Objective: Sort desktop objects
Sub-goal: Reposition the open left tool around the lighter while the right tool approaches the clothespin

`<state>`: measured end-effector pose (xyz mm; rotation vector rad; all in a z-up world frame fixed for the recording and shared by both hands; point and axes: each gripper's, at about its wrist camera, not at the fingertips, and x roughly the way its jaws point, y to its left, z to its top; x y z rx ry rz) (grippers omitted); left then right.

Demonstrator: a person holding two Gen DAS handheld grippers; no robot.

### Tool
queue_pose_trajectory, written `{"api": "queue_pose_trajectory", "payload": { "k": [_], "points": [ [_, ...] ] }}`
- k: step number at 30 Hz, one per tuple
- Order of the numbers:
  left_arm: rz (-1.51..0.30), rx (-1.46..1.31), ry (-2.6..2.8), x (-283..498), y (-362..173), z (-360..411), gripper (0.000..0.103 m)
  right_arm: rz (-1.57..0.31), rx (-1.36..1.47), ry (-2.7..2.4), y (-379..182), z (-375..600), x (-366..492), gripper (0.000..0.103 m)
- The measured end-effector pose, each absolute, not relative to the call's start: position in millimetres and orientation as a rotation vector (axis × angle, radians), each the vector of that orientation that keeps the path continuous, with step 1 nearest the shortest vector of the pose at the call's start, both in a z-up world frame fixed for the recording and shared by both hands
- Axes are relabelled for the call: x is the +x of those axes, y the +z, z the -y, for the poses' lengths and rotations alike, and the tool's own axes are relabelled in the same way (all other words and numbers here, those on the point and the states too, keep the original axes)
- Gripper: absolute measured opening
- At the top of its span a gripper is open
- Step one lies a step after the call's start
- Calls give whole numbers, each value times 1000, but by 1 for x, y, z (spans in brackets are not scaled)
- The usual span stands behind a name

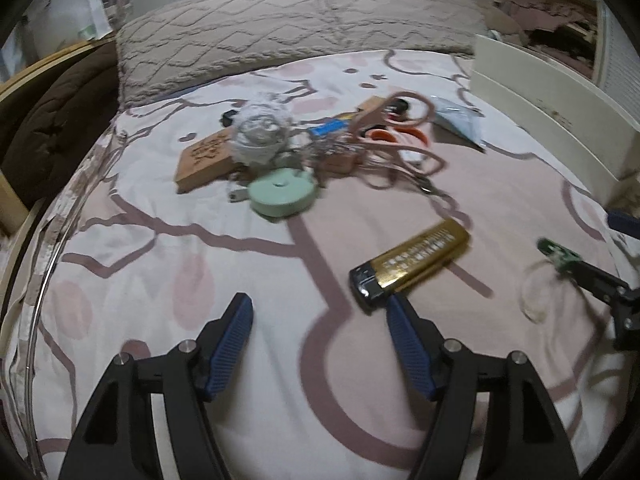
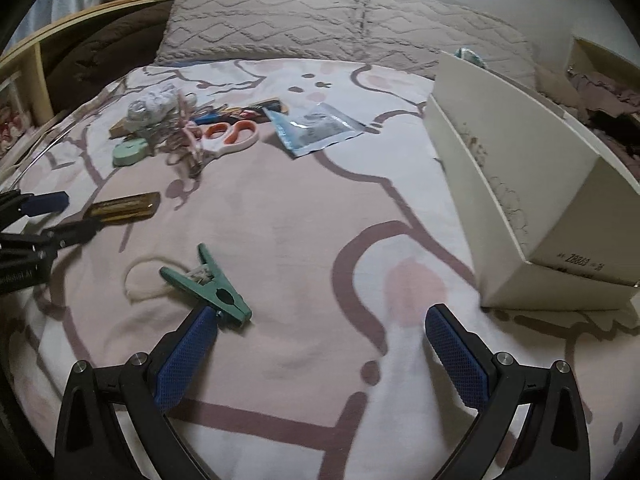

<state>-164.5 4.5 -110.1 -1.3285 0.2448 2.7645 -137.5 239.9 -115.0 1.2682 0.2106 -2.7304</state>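
Note:
My left gripper [image 1: 319, 303] is open over the pink bedspread with nothing between its fingers. A gold lighter [image 1: 412, 264] lies flat just beyond its right fingertip, not gripped. My right gripper [image 2: 321, 314] stands wide open and holds nothing. A green clothes peg [image 2: 208, 284] lies on the cover against its left fingertip, beside a pale loop [image 2: 140, 280]. A pile further back holds orange-handled scissors [image 2: 228, 136], a mint tape measure [image 1: 280, 196], a wrapped ball [image 1: 260, 132], a wooden block [image 1: 204, 160] and pink cord. The right wrist view shows the lighter [image 2: 124, 208] near my left gripper [image 2: 68, 216].
A white open box [image 2: 520, 200] stands at the right on the bed. A silver-blue foil packet [image 2: 316, 128] lies beyond the scissors. Knitted pillows [image 1: 296, 28] line the back. A wooden frame [image 2: 36, 68] with a brown blanket is at the left.

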Motion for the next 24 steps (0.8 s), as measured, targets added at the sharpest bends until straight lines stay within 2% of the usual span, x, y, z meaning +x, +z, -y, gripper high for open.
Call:
{"api": "queue_pose_trajectory", "payload": {
  "k": [9, 11, 13, 15, 20, 24],
  "points": [
    [-128, -1372, 2753, -177, -112, 7, 74, -298, 1278, -2783, -113, -237, -152, 103],
    [-94, -1368, 2747, -175, -111, 9, 79, -324, 1280, -2791, -113, -236, -154, 103],
    [14, -1364, 2695, -172, -109, 11, 93, -351, 1281, -2797, -114, -234, -157, 103],
    [74, -1358, 2660, -170, -108, 10, 97, -362, 1291, -2792, -117, -234, -160, 103],
    [156, -1349, 2639, -169, -107, -3, 103, -330, 1306, -2779, -119, -238, -163, 103],
    [232, -1364, 2664, -176, -107, -12, 103, -313, 1310, -2787, -119, -240, -164, 103]
  ]
}}
